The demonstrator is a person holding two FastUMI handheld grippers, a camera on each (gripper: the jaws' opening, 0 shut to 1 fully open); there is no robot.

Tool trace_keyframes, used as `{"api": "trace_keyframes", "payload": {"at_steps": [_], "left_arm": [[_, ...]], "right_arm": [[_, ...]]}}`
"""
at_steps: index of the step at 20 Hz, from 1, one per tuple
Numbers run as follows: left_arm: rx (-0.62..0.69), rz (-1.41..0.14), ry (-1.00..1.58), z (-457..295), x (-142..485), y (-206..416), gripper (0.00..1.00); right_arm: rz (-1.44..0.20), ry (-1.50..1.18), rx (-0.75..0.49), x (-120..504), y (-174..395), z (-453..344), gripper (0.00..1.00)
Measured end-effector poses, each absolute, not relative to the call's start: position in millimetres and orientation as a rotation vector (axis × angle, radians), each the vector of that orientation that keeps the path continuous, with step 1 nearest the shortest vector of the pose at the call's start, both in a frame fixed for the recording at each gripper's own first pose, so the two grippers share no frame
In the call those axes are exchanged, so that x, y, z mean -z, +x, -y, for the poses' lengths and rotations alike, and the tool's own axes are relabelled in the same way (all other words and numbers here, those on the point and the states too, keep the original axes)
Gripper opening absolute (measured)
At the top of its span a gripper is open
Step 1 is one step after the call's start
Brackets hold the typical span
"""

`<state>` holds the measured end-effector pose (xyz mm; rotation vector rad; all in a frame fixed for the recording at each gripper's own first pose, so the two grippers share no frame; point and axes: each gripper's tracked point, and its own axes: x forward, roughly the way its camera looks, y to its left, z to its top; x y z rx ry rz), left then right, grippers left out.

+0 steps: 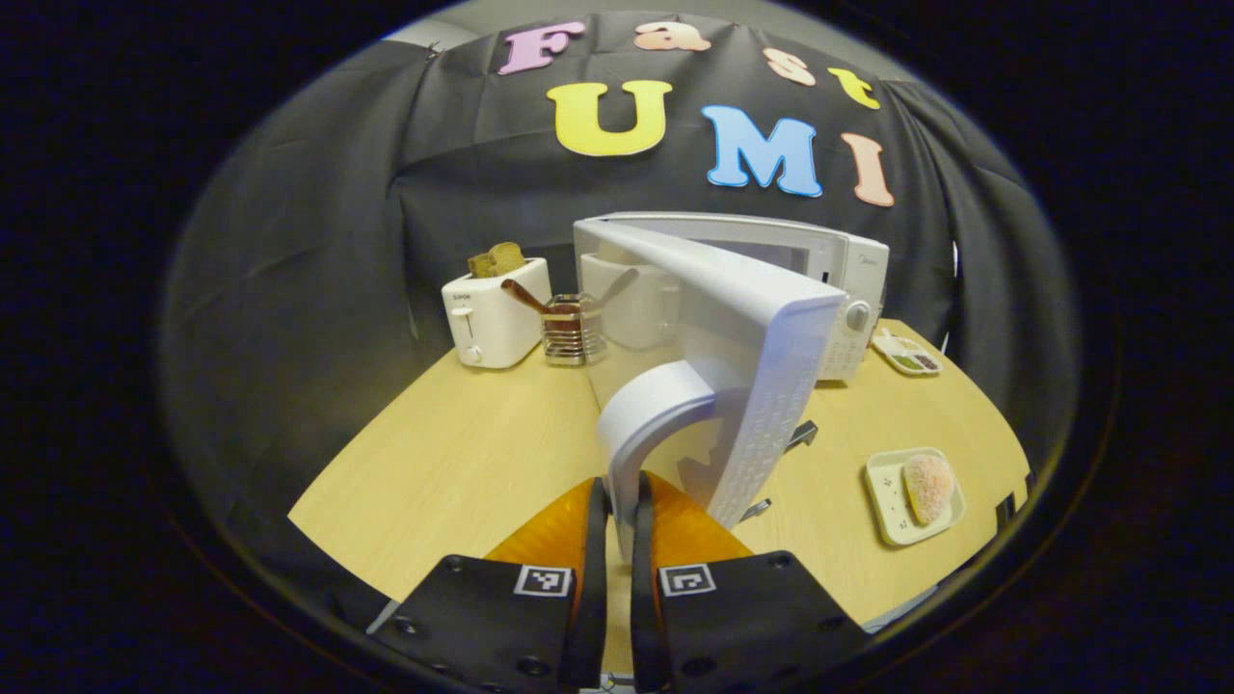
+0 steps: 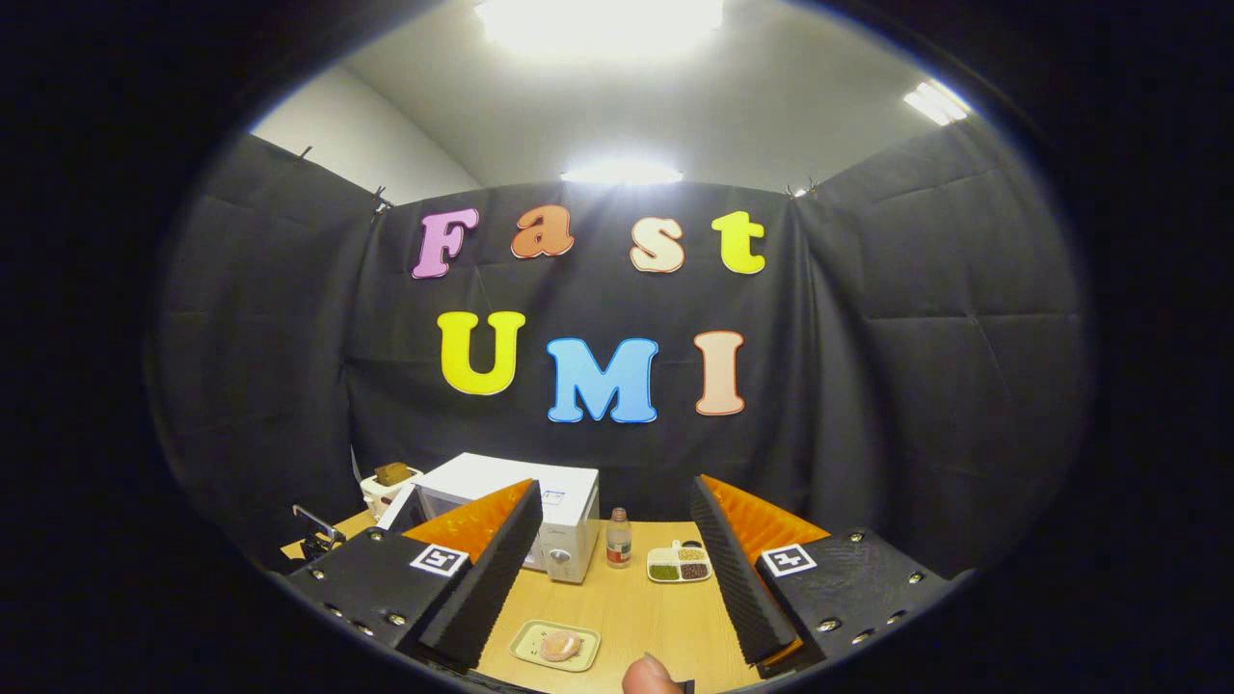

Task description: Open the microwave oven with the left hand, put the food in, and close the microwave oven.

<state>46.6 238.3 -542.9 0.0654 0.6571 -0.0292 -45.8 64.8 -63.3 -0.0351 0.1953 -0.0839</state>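
Left gripper view, from left to right: a white toaster [image 1: 494, 313] stands at the back of the wooden table [image 1: 453, 463] with brown bread [image 1: 497, 259] sticking out of its slots. Just beside it is a glass holder [image 1: 572, 331] with a spoon [image 1: 523, 295] leaning in it. Then comes the microwave [image 1: 829, 260], with its door [image 1: 733, 337] swung open toward the camera. The left gripper [image 1: 619, 501] is clenched on the curved white door handle [image 1: 646, 424]; both fingers press it between them. Farther right, a small divided tray [image 1: 906, 354] with green and dark fillings lies near the microwave, and a pale plate [image 1: 892, 496] holds the food [image 1: 928, 487], a round pink piece, well apart from the microwave cavity.

Right gripper view: the toaster [image 2: 386, 485] is at the far left, then the microwave [image 2: 564, 506]. The right gripper [image 2: 617, 569] is released, its fingers wide apart with nothing between them, above the table [image 2: 636, 607]. Between the fingers one sees the plate [image 2: 528, 636] with the food [image 2: 560, 646] near the front edge, a small bottle [image 2: 619, 538] and the divided tray [image 2: 680, 563] behind. A fingertip [image 2: 651, 677] shows at the bottom.
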Motion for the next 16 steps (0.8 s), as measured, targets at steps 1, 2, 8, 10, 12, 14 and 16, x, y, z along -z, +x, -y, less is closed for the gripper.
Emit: {"api": "trace_keyframes", "payload": {"at_steps": [1,2,8,10,12,14,16], "left_arm": [[0.040,-0.662,0.050,-250.1,543.2,45.0,0.19],[0.060,-0.667,0.030,-261.2,544.1,44.6,0.18],[0.172,-0.652,-0.020,-316.3,544.8,47.1,0.19],[0.200,-0.637,-0.023,-329.6,544.6,47.5,0.19],[0.221,-0.635,-0.031,-337.0,545.2,50.1,0.19],[0.255,-0.657,-0.046,-341.0,543.9,47.5,0.18],[0.274,-0.689,-0.069,-341.4,545.4,46.3,0.25]], "right_arm": [[-0.202,-0.050,0.099,64.1,-40.7,-70.7,0.95],[-0.214,-0.055,0.106,66.0,-37.8,-79.3,0.95],[-0.246,-0.051,0.130,74.2,-9.1,-144.5,0.95],[-0.264,-0.036,0.134,79.2,-1.9,-164.1,0.95],[-0.281,-0.042,0.132,81.5,4.1,-181.5,0.95],[-0.282,-0.049,0.131,79.6,9.2,-195.1,0.95],[-0.284,-0.053,0.120,79.6,13.2,-208.4,0.95]]}}
